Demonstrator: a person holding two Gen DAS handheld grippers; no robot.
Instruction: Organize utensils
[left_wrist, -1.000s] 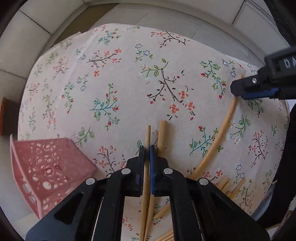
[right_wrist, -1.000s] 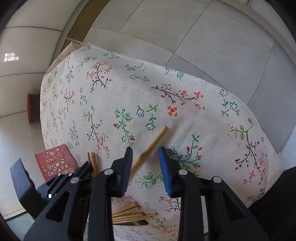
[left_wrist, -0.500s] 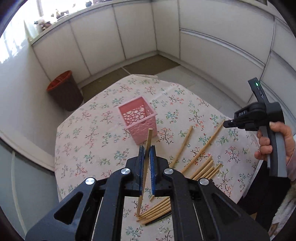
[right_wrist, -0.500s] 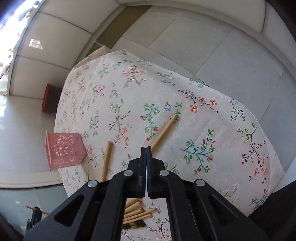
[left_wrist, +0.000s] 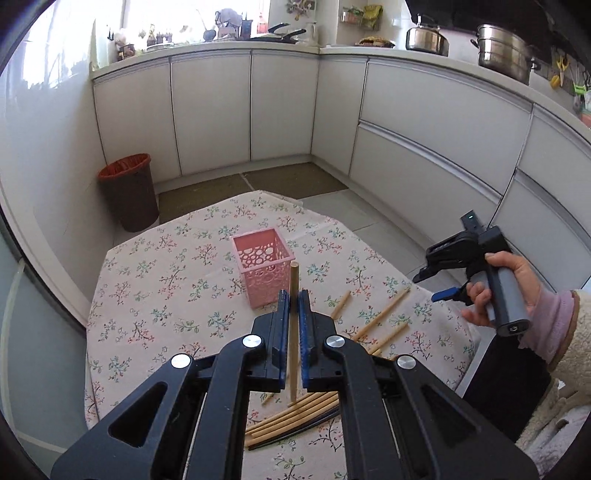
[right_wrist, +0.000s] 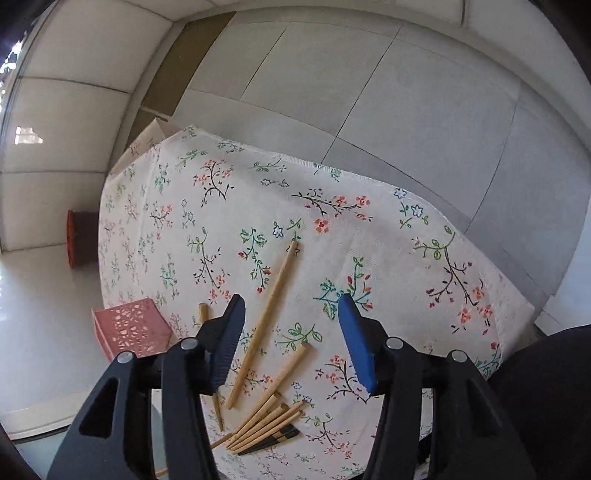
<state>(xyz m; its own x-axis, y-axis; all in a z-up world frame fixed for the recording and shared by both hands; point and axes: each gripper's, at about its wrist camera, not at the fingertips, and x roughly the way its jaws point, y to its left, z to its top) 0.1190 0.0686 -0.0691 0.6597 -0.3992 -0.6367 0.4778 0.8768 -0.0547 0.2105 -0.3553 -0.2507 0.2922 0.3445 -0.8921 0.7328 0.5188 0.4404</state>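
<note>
Wooden chopstick above tablecloth

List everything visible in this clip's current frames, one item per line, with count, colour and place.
held chopstick: one, light wood, upright between the left hand-held gripper's fingers
loose chopsticks: several, light wood, scattered and bundled on the table's near side; exact count unclear
dark chopsticks: apparently a pair, black, beside the bundle
basket: one, pink, perforated, mid-table
tablecloth: one, cream floral, covering the table
bin: one, brown with red rim, on the floor
cabinets: white, along the walls
pots: two, metal, on the counter
left hand-held gripper: black, shut on the chopstick
right hand-held gripper: black, open above the table
right hand: one, pink sleeve
</note>
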